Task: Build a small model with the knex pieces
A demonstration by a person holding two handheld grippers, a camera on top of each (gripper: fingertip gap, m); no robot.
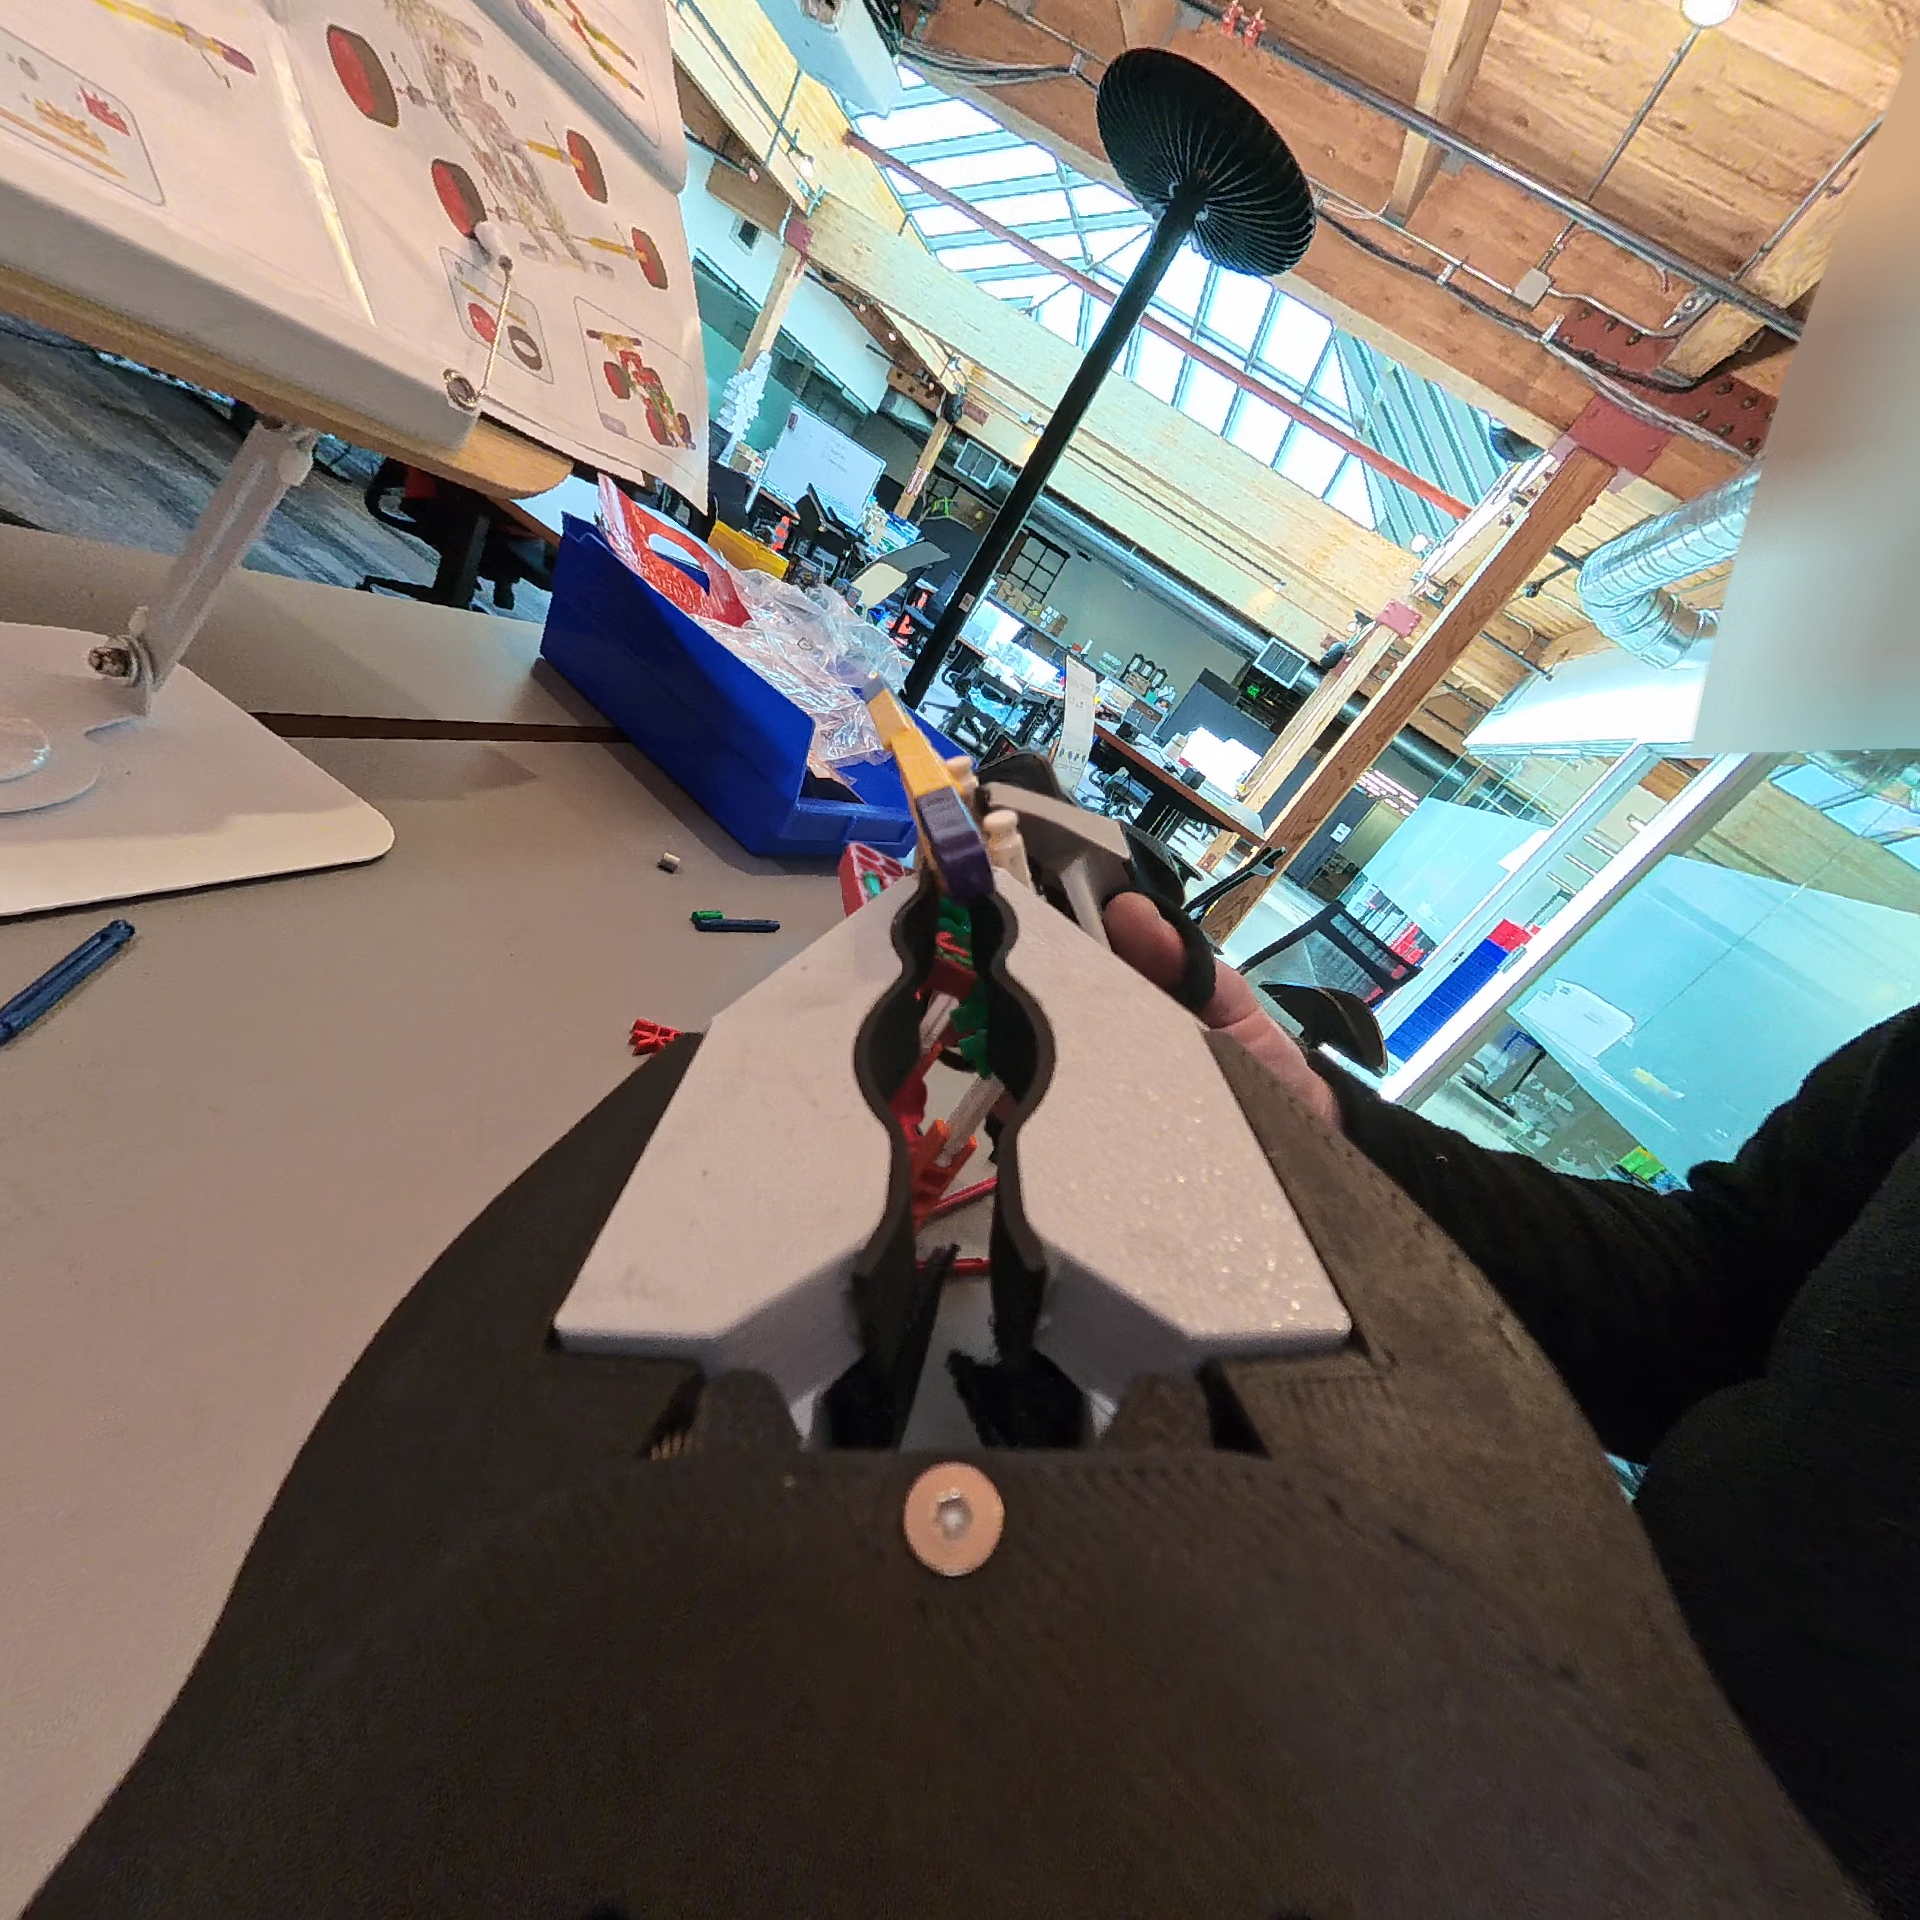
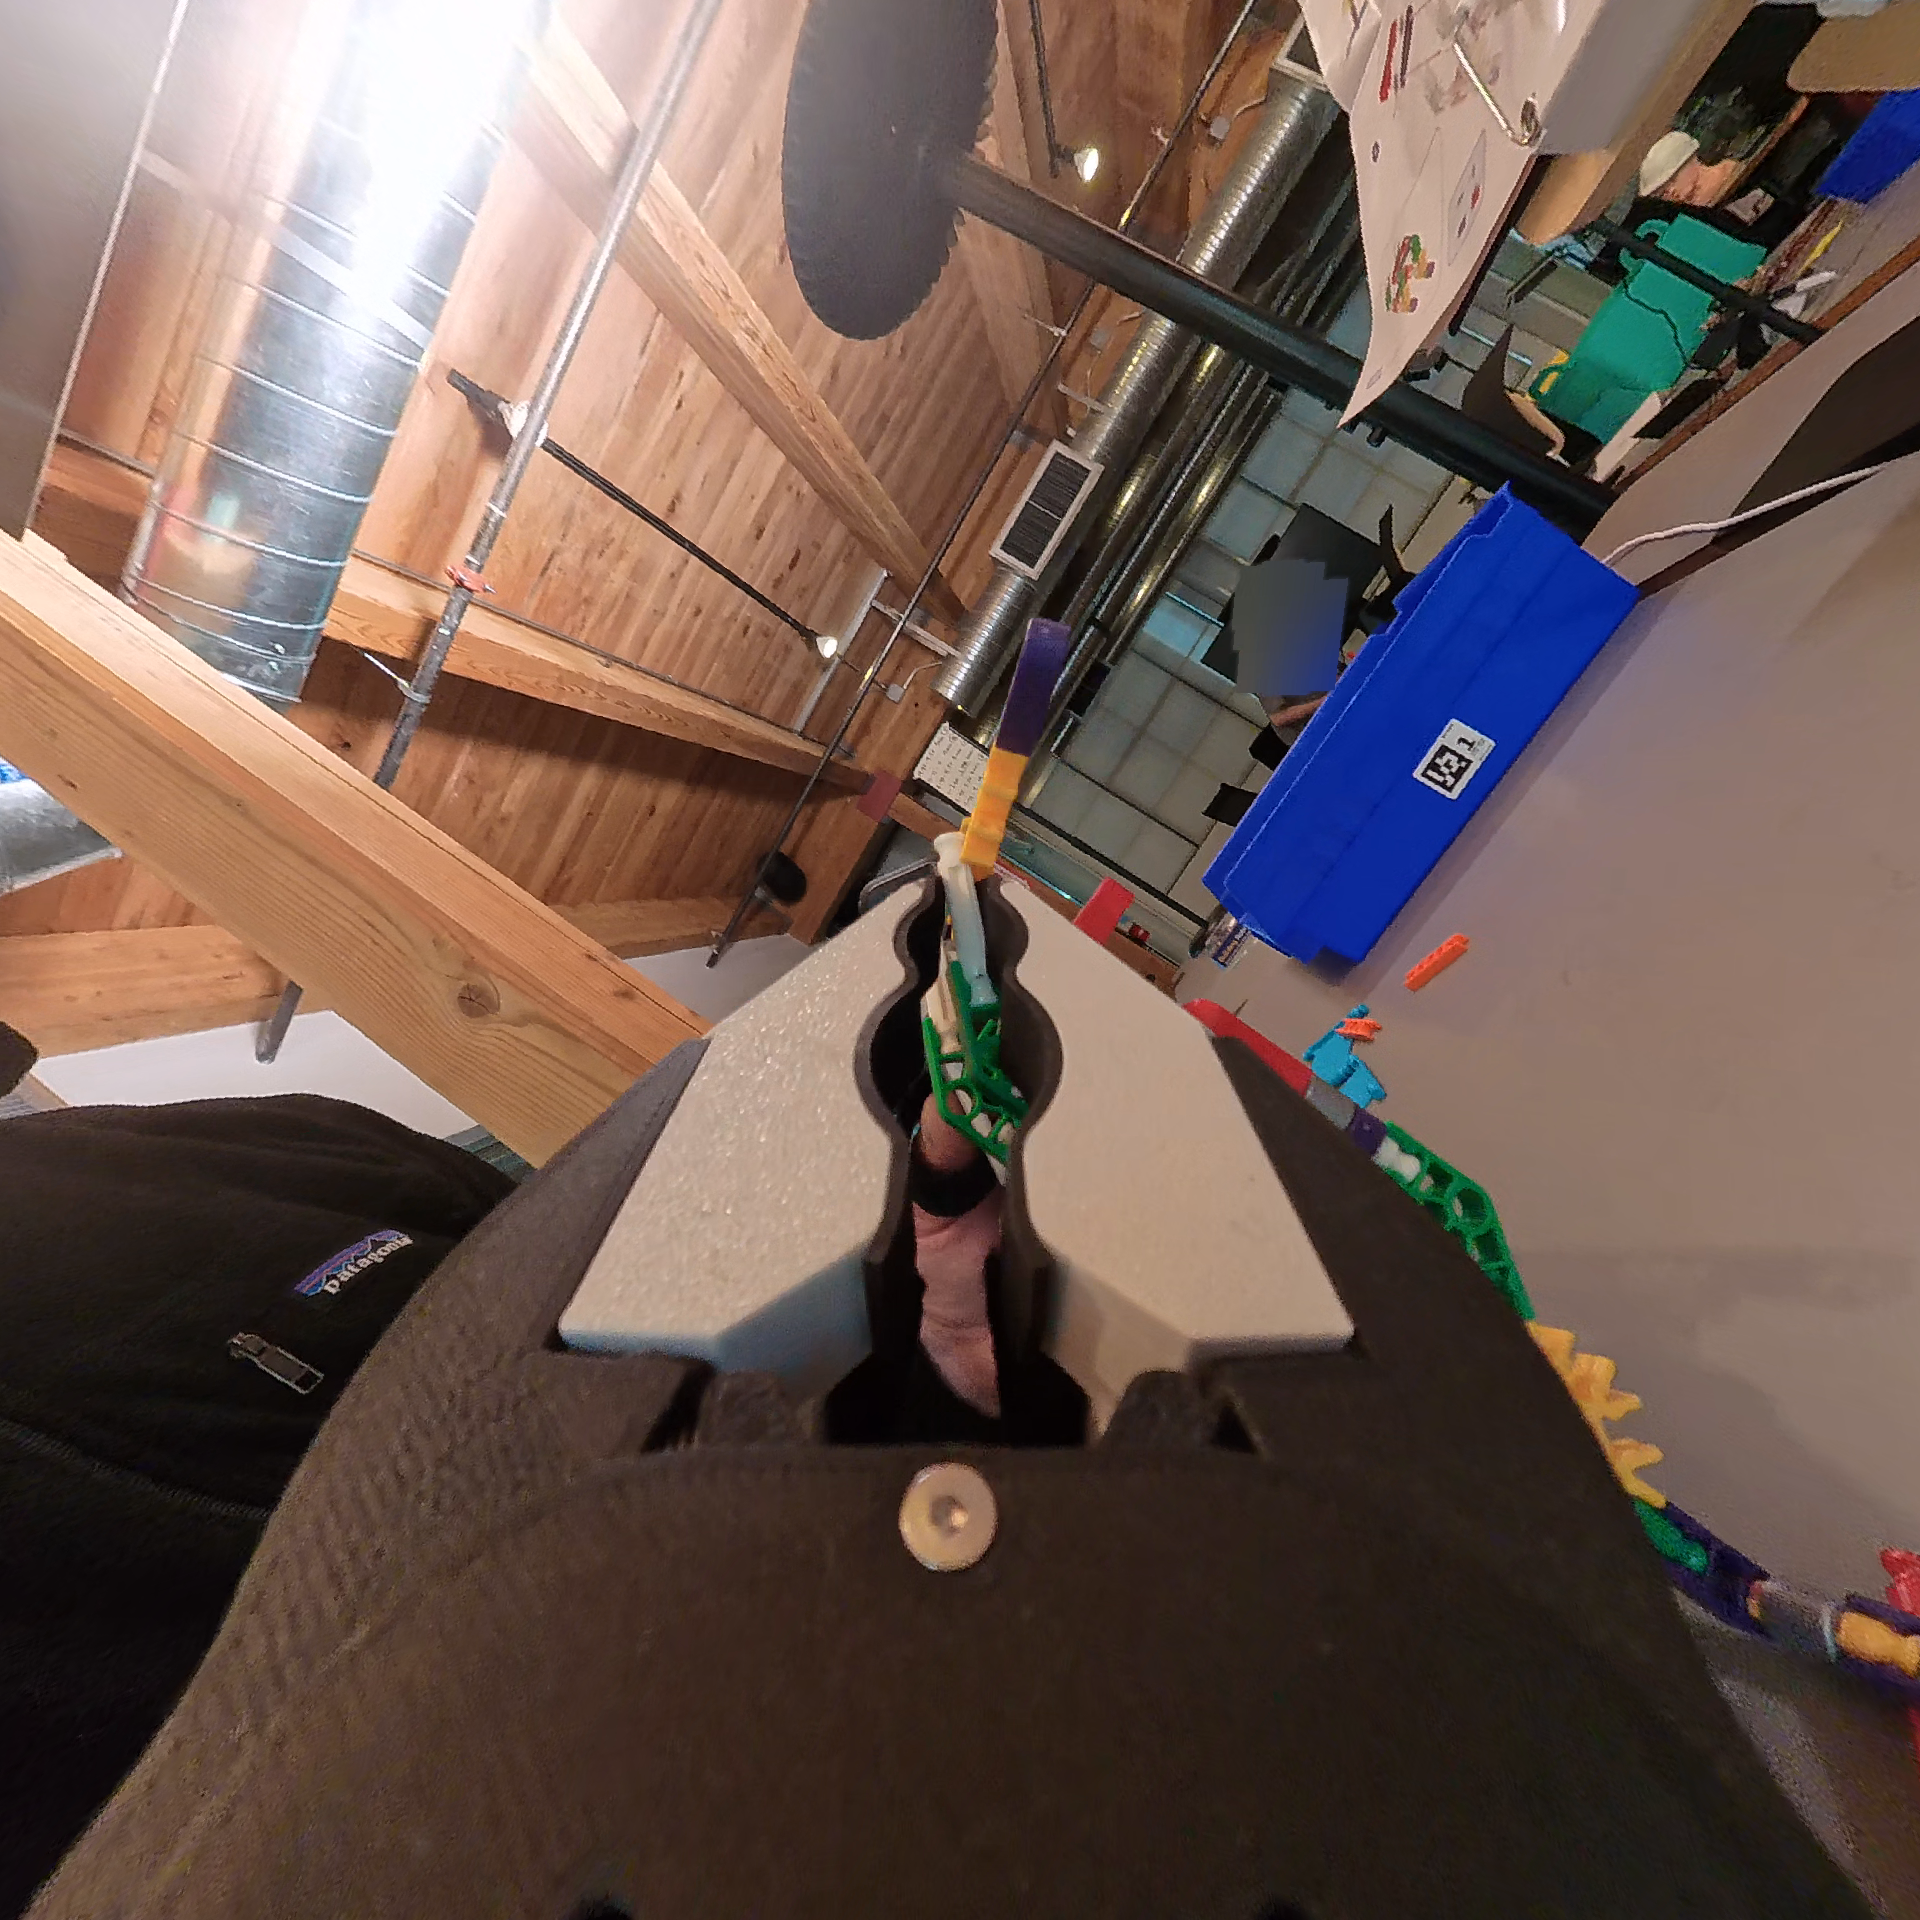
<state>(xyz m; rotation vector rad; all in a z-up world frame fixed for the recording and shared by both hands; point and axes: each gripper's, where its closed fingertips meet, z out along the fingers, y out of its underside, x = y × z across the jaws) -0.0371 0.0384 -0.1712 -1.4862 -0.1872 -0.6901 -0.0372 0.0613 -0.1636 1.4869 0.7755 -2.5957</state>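
Note:
A construction-toy model of coloured rods and connectors hangs in the air between my two grippers. My left gripper [image 1: 951,894] is shut on the model [image 1: 951,1039]. Red, orange, green and white parts show between its grey fingers, and a purple and yellow piece [image 1: 951,831] sticks out past the tips. My right gripper [image 2: 961,894] is shut on a white rod and green connector [image 2: 971,1081] of the same model. A yellow and purple rod [image 2: 1013,727] juts out beyond it. More of the model [image 2: 1455,1216] trails off to the right. The right gripper's finger [image 1: 1070,842] and a hand [image 1: 1195,977] show in the left wrist view.
A blue bin [image 1: 707,707] with plastic bags stands on the grey table; it also shows in the right wrist view [image 2: 1434,748]. Instruction sheets [image 1: 364,208] hang on a white stand [image 1: 156,790] at left. A blue rod [image 1: 62,982], a red connector [image 1: 652,1034] and an orange piece [image 2: 1437,961] lie loose. Both grippers' tips are close together, under 4 cm apart.

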